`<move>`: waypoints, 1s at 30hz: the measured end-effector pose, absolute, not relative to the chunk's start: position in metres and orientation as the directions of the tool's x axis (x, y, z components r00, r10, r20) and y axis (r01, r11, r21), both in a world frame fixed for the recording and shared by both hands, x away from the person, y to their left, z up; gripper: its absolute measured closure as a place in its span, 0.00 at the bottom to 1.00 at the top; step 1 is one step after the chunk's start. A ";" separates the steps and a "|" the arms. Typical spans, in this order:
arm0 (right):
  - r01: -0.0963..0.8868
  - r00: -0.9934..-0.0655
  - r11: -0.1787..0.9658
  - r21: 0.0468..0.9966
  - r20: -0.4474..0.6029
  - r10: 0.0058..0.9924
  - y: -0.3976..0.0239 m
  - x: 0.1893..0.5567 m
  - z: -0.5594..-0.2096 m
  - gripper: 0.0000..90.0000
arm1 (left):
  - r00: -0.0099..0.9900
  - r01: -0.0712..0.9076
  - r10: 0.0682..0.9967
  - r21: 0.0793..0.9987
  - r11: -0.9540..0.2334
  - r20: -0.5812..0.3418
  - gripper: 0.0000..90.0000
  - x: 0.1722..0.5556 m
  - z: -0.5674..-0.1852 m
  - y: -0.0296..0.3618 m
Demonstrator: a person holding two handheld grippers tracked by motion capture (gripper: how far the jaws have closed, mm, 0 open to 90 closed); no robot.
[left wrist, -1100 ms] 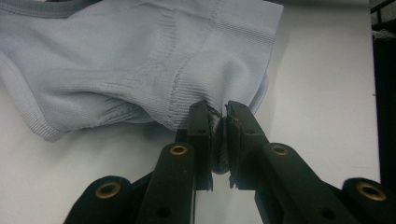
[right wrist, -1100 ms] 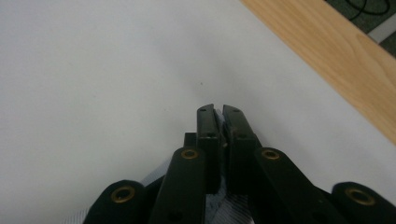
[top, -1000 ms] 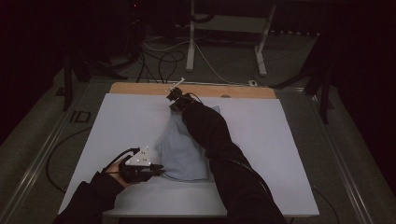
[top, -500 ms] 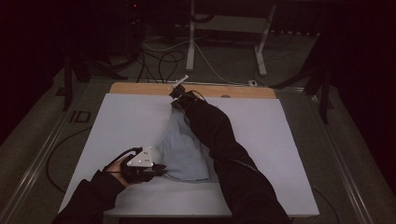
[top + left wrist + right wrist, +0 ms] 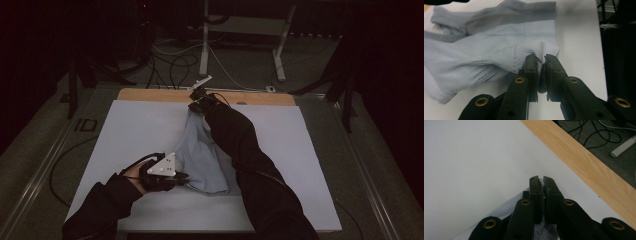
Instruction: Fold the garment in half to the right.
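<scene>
**Both grippers pinching pale blue-grey ribbed knit garment over white table**

Garment: a pale blue-grey ribbed knit garment (image 5: pixel 202 157) lies on the white table top (image 5: pixel 140 125), stretched lengthwise from the near-centre of the table toward the far edge. It narrows toward the far end. A light wooden strip (image 5: pixel 150 95) runs along the far edge of the table, just beyond the garment's far end.

Left gripper (image 5: pixel 182 176): at the near end of the garment, on its left corner. In the left gripper view the left gripper (image 5: pixel 541 60) has its jaws pressed together on a bunched fold of the knit; fabric bulges out on both sides of the tips. That corner looks raised off the table, with shadow beneath it. Grey three-cornered plate sits on top, seen in the high view.

Right gripper (image 5: pixel 196 106): at the far end of the garment, near the wooden strip. In the right gripper view the right gripper (image 5: pixel 541 181) has its jaws closed on a thin edge of the fabric; ribbed cloth hangs below the jaws.

Person's dark sleeve (image 5: pixel 240 145) lies over the right side of the garment, hiding that edge.

Floor beyond the table: black cables (image 5: pixel 170 65), dim.
</scene>
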State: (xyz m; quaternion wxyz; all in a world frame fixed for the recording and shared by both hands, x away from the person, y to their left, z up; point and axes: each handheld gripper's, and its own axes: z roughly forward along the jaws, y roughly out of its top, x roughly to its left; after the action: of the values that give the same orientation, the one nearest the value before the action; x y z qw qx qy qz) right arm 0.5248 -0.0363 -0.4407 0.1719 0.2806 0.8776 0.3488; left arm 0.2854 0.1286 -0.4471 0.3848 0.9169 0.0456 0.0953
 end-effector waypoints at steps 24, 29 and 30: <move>0.402 -0.738 0.542 0.738 -0.088 0.668 -0.110 0.508 -0.428 0.97 | 0.988 -0.086 0.030 0.696 -0.713 0.152 0.91 0.294 -0.435 0.067; 0.413 -0.729 0.530 0.740 -0.080 0.680 -0.127 0.509 -0.429 0.97 | 0.989 -0.096 0.011 0.691 -0.716 0.148 0.91 0.296 -0.434 0.058; 0.414 -0.726 0.526 0.743 -0.079 0.683 -0.129 0.510 -0.429 0.97 | 0.989 -0.101 0.004 0.691 -0.716 0.148 0.91 0.296 -0.433 0.053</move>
State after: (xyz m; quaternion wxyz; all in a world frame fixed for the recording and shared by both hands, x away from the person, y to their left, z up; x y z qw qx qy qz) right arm 0.5097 -0.1293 -0.4288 0.1838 0.3212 0.8538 0.3660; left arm 0.2963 0.0528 -0.4333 0.3761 0.9236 -0.0262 0.0695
